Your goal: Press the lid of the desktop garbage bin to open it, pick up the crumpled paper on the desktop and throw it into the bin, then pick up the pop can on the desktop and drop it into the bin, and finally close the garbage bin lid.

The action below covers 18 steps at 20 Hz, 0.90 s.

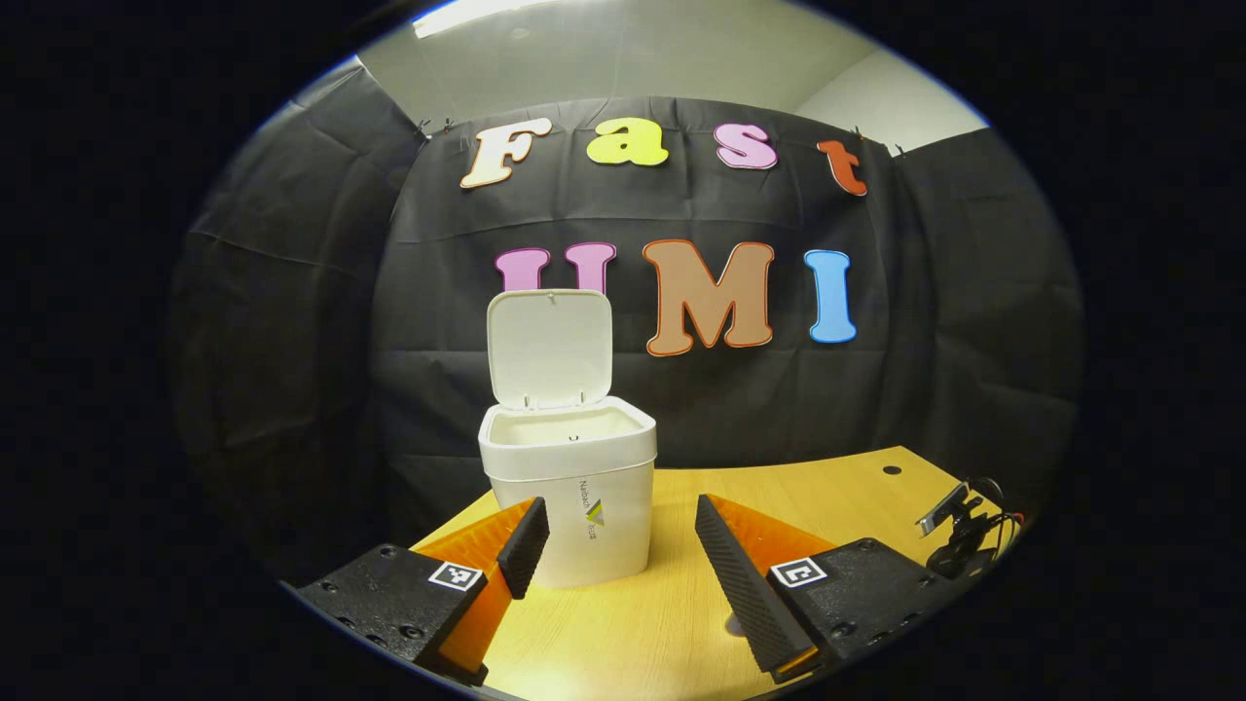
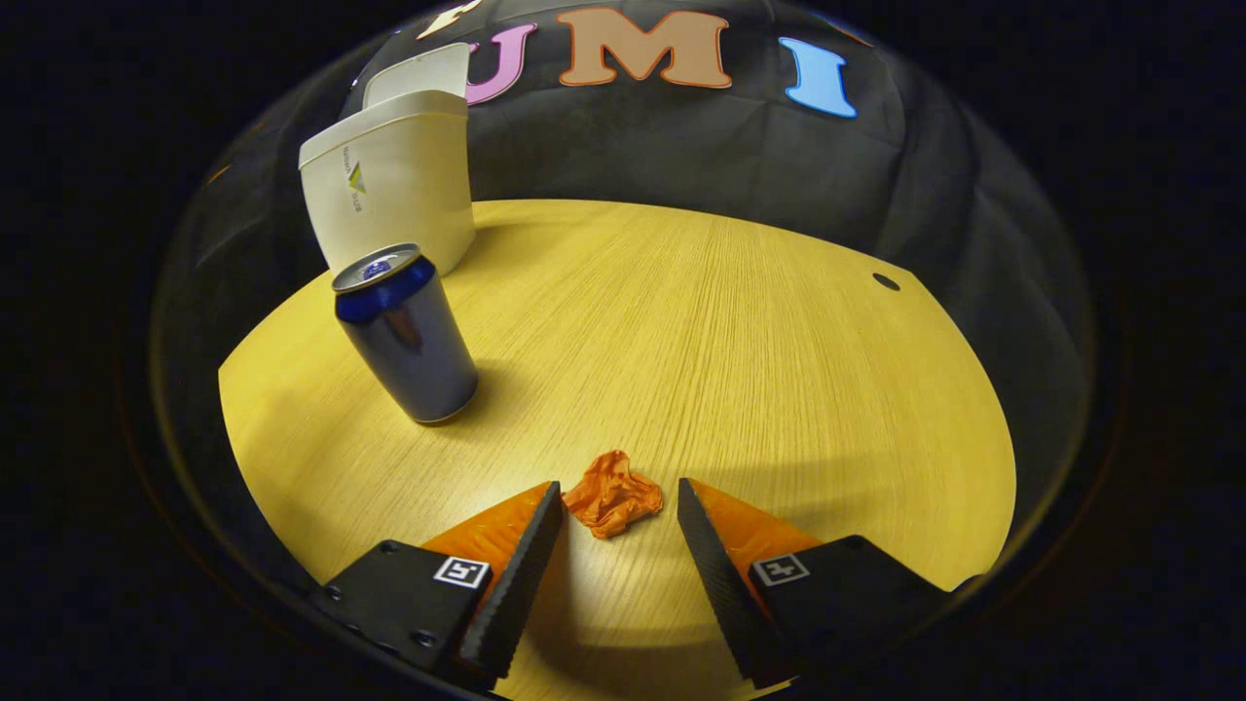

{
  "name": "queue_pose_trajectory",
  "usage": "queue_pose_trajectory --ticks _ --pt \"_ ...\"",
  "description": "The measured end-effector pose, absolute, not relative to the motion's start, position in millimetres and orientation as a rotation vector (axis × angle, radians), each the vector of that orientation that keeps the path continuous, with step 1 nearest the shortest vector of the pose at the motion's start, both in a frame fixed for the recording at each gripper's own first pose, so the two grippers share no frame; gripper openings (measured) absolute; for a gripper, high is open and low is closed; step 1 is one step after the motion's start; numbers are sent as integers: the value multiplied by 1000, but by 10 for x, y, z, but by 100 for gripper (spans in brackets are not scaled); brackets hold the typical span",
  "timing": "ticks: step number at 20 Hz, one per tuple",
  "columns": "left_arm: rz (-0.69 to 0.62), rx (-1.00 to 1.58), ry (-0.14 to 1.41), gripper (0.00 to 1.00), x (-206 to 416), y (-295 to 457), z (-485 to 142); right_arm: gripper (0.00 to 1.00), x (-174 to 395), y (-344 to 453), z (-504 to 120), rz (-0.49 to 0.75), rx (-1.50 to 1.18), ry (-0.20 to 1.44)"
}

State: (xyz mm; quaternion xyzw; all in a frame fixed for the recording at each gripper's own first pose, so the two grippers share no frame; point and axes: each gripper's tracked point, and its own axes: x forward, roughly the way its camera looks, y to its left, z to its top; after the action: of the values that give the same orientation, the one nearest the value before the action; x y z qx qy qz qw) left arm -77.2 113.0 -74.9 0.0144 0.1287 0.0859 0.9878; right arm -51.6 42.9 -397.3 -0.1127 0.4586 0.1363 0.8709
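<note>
The white desktop bin (image 1: 569, 487) stands on the wooden table with its lid (image 1: 550, 348) swung up and open. My left gripper (image 1: 621, 531) is open, held just in front of the bin with nothing between its fingers. In the right gripper view, the crumpled orange paper (image 2: 611, 500) lies on the table right between the fingertips of my open right gripper (image 2: 617, 501); whether they touch it I cannot tell. The blue pop can (image 2: 406, 335) stands upright to the left, and the bin (image 2: 389, 185) is behind it at the far left.
A black clamp with cables (image 1: 964, 531) sits at the table's right edge in the left gripper view. A small dark hole (image 2: 886, 281) marks the tabletop (image 2: 701, 321) at the far right. Black cloth walls close in the back.
</note>
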Motion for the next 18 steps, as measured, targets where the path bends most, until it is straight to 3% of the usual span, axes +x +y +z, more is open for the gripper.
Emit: queue_pose_trajectory --ticks 3,8,9,10,11,18 --pt "161 36 263 94 -755 1095 -762 64 -432 408 -3989 281 -241 941" --pt "132 35 263 92 -683 1019 -757 48 -385 419 -3971 310 -239 925" --pt "127 36 261 92 -670 1007 -749 39 -379 428 -3917 316 -225 912" --pt "122 37 258 94 -649 995 -745 36 -356 430 -3906 319 -220 898" --pt "116 37 256 92 -635 991 -748 23 -350 424 -3888 327 -229 900" --pt "65 38 244 92 -523 867 -722 23 51 626 -3020 360 -238 667"
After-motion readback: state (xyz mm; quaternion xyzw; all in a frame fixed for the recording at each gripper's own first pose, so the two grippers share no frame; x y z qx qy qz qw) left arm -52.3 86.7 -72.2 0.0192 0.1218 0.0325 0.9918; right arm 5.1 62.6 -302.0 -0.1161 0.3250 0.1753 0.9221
